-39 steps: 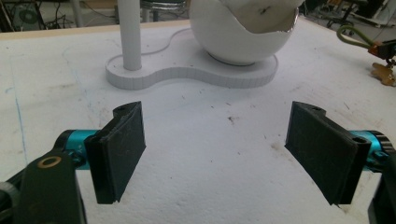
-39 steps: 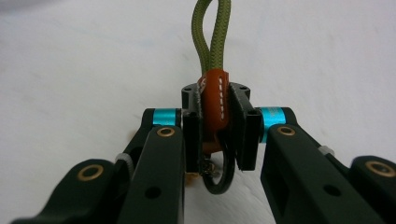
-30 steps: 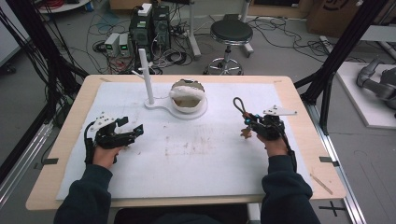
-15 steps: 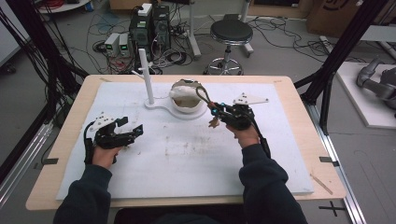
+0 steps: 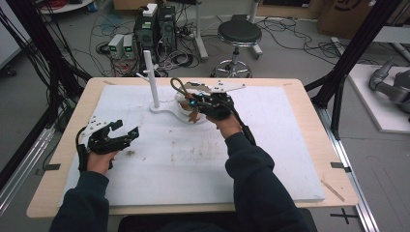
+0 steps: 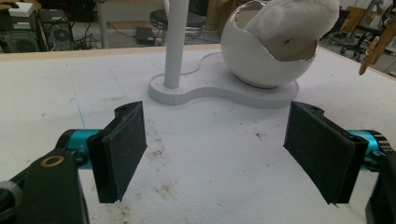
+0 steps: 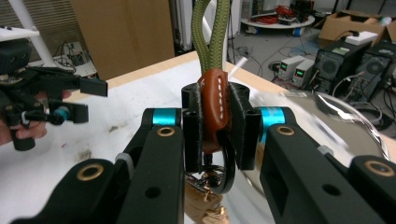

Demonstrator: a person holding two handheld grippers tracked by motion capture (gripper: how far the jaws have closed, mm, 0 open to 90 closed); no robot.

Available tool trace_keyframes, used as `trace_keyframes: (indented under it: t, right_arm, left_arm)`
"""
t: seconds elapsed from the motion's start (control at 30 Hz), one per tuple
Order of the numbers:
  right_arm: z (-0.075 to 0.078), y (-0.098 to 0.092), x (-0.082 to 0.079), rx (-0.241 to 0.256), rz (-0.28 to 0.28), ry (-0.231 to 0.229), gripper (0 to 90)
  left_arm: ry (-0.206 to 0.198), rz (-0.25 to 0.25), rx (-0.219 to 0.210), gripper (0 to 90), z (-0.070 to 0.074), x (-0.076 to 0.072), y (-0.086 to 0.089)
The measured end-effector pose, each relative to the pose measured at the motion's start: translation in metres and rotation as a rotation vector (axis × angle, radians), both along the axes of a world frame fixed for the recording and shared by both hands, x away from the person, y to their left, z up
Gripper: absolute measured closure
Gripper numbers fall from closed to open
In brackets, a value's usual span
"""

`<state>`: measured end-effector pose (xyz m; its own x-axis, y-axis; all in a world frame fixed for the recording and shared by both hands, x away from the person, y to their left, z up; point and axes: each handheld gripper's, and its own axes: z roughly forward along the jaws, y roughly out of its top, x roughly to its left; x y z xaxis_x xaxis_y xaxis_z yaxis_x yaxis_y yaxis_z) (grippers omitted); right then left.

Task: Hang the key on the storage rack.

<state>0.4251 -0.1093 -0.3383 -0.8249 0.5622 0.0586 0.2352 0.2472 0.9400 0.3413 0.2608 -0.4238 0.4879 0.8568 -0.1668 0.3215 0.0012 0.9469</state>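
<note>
A: On the table (image 5: 290, 145), high view: right gripper (image 5: 196, 104) sits over the white bowl (image 5: 183, 102), jaws clenched on a keychain (image 5: 180, 87), its olive cord loop sticking up and a brown tag hanging at the bowl's near rim. White post (image 5: 152, 77) stands just left of the bowl on the same white base (image 5: 162, 110).

B: Left side?

A: Left gripper (image 5: 126, 136) is low near the left edge of the white mat (image 5: 270, 159), well apart from the bowl, jaws released, nothing in them. Open mat between the two hands and all along the right half. Stool and computer boxes are on the floor past the far edge.

B: Left gripper view?

A: Jaws spread wide over bare mat (image 6: 210, 158). Ahead: post (image 6: 176, 42), then bowl (image 6: 261, 56) with white padding (image 6: 294, 23) in it, both on the base (image 6: 219, 91). Brown tag dangles at the right edge, beside the bowl. Clear run up to the base.

B: Right gripper view?

A: Jaws grip the keychain's brown leather sleeve (image 7: 215, 109), cord loop (image 7: 211, 32) rising out of frame, metal ring and fittings hanging below. Bowl rim (image 7: 345, 123) just right and under. Left gripper (image 7: 86, 100) at far left, apart.
</note>
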Motion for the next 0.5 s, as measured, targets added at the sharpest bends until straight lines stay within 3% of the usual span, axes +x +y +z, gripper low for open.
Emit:
trace_keyframes:
  t: [0.5]
  right_arm:
    - [0.014,0.065,0.025,-0.042,0.03,-0.023,77.7]
  left_arm:
    - [-0.001,0.001,-0.009,21.0,-0.001,0.001,0.001]
